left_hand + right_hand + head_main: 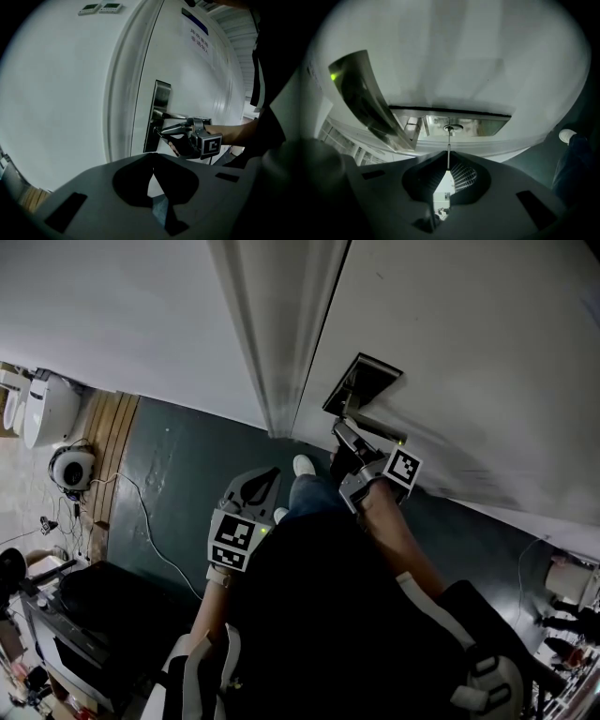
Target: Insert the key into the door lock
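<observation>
My right gripper is held up against the white door, just below the metal lock plate. It is shut on the key, whose thin blade runs straight from the closed jaws up to the round keyhole in the lock plate; the tip touches or sits in the keyhole. The lever handle curves off to the left. My left gripper hangs lower, away from the door, shut on nothing. From the left gripper I see the right gripper at the lock plate.
The door frame runs beside the lock on the left. Below is a dark green floor with a cable, a round white device and a black case at left. A paper notice hangs high on the door.
</observation>
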A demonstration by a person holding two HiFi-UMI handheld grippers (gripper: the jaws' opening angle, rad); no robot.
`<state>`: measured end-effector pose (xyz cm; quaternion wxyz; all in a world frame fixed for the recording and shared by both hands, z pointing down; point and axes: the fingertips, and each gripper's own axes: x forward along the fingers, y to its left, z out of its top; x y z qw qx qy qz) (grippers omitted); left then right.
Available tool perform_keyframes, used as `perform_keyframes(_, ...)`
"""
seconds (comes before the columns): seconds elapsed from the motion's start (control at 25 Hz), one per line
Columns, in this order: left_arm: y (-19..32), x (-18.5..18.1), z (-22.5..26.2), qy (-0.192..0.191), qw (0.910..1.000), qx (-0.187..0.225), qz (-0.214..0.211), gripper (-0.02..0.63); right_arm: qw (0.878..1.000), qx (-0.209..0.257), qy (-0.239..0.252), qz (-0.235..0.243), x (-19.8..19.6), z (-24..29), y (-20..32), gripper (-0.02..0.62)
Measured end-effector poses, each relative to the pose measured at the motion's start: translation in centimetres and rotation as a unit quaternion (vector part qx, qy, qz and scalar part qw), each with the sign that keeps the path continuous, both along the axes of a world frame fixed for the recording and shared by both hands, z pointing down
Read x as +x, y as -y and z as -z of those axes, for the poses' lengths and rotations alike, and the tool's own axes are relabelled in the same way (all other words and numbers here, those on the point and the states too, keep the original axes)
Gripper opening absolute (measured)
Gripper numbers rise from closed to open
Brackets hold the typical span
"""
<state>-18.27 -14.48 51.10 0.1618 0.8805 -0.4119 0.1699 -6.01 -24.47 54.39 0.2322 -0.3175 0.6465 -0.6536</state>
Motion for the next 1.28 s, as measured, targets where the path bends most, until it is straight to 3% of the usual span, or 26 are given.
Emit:
perform_keyframes(0.32, 0.0, -0.1, -0.3, -0.002, 1.0, -0.005, 0.001, 0.009, 0.999, 0.023, -0.029, -0.022, 1.0, -0.3, 1.7, 0.032)
perform_keyframes(1.28, -1.8, 0.3, -0.2, -0.002, 0.9999, -0.009, -0.006, 0.009, 0.997, 0.046, -0.028, -0.05, 1.4, 0.1, 2.1, 0.034)
